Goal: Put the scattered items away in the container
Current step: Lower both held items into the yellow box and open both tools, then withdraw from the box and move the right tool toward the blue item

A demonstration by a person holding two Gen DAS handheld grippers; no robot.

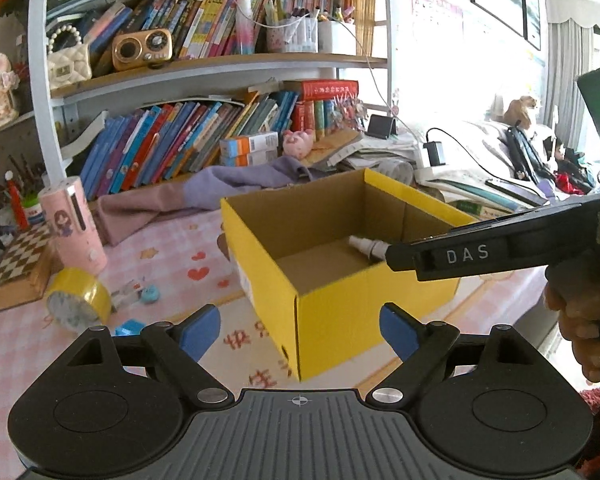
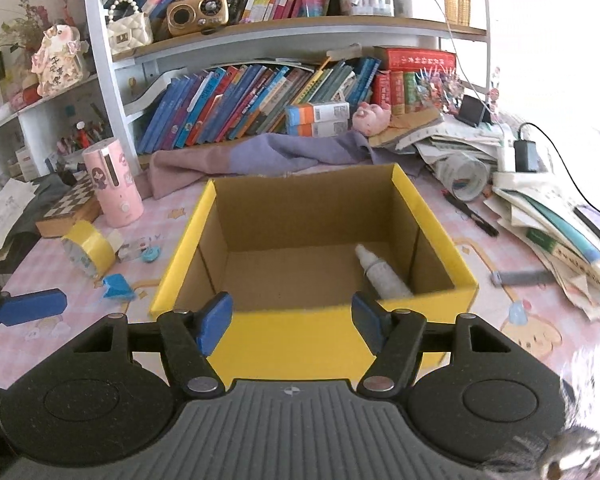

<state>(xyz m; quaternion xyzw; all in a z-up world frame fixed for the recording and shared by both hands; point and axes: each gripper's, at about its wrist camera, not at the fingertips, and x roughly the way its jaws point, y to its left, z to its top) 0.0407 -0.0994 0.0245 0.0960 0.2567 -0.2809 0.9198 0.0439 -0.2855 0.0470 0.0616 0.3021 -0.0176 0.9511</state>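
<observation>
A yellow cardboard box (image 1: 340,312) stands open on the pink patterned table. A white bottle (image 2: 380,274) lies on its floor by the right wall. Left of the box lie a yellow tape roll (image 1: 80,300), a small clear piece with a teal cap (image 1: 150,294) and a small blue piece (image 1: 128,326). My left gripper (image 1: 300,330) is open and empty, just before the box's near corner. My right gripper (image 2: 291,320) is open and empty at the box's near wall (image 2: 296,344); its black body (image 1: 500,248) reaches over the box's right side.
A pink cylinder (image 2: 114,188) and a chessboard box (image 2: 70,210) stand at the left. A purple cloth (image 2: 260,152) lies behind the box, under the bookshelves. Right of the box lie a black pen (image 2: 472,214), a grey item (image 2: 524,278) and stacked papers (image 2: 560,240).
</observation>
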